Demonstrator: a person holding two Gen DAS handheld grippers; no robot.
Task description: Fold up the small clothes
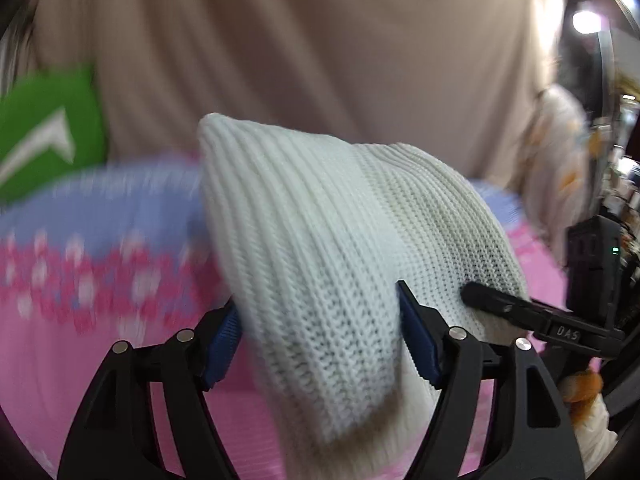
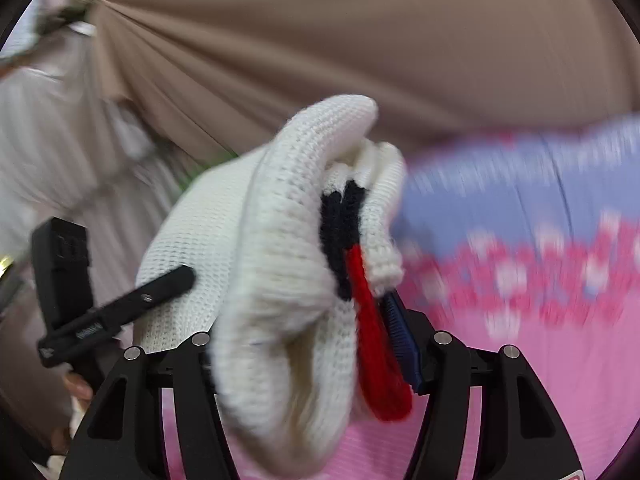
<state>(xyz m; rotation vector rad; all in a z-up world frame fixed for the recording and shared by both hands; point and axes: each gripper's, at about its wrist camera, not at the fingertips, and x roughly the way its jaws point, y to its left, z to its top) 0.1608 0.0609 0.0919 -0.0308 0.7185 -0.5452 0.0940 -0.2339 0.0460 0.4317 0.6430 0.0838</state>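
White knit garment (image 1: pixel 320 248) is hanging bunched above the pink cloth (image 1: pixel 100 360), both grippers clamping it: left gripper (image 1: pixel 320 340) at 6 o'clock, right gripper (image 2: pixel 304 344) pinching folded layers.

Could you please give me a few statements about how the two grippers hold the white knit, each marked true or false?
1. The left gripper is shut on the white knit. True.
2. The right gripper is open and holds nothing. False: it is shut on the same knit, bunched between its fingers.
3. The knit has a dark navy and red stripe. True, seen in the right wrist view.
4. The knit lies flat on the pink cloth. False: it is bunched and held up between the two grippers.
5. The cloth below is plain green. False: it is pink with a lilac band and a flower pattern.
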